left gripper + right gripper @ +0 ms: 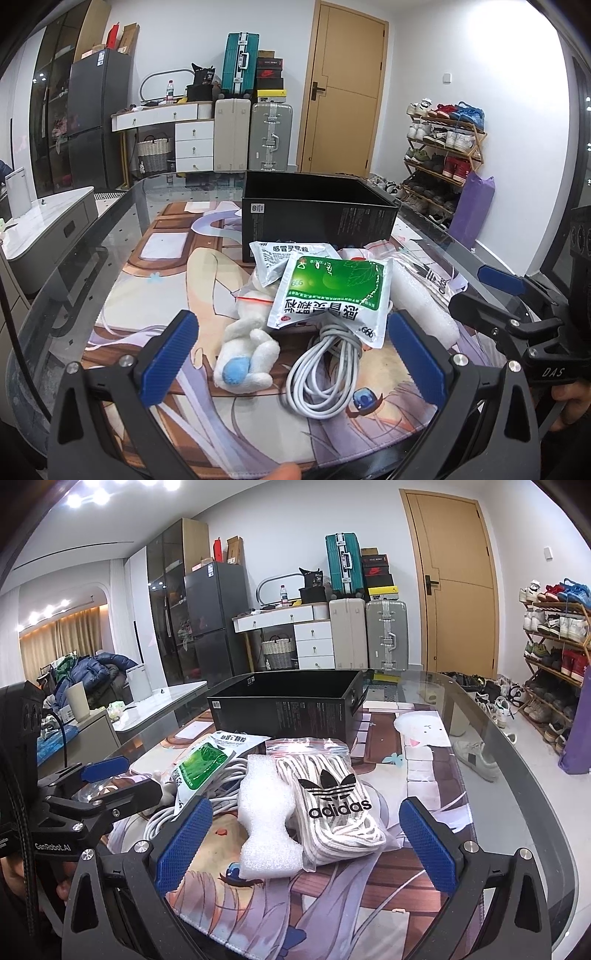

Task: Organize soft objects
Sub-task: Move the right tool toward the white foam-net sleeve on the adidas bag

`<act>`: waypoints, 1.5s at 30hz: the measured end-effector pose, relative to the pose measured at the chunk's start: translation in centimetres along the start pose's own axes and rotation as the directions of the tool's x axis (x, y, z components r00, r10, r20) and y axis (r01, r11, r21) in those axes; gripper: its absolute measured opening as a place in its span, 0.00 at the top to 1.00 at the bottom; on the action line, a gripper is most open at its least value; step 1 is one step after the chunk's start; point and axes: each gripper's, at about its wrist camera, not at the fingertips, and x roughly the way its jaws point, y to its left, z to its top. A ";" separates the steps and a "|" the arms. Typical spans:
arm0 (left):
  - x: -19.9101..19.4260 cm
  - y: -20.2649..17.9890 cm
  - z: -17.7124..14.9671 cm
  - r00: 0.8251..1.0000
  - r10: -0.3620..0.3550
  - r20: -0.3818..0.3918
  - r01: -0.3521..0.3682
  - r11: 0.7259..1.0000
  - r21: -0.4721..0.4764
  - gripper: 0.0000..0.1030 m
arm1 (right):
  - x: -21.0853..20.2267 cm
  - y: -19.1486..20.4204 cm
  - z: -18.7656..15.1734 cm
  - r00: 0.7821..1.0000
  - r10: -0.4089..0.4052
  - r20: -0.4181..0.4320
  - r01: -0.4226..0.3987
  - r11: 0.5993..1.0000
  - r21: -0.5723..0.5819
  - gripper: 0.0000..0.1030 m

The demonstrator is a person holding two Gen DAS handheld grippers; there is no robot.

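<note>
Left claw (291,354), jaws spread and empty, faces the plush (245,354) and cable (325,373) lying near; right claw (306,838), also released, frames the foam (264,823) (long axis running near-to-far); the box (284,705) stands beyond on the tabletop (491,746).
</note>
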 end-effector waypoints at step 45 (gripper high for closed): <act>0.6 0.7 0.0 0.999 0.003 -0.035 -0.001 0.999 0.052 0.00 | 0.8 1.7 0.2 0.998 0.046 -0.034 -0.048 0.997 -0.061 0.00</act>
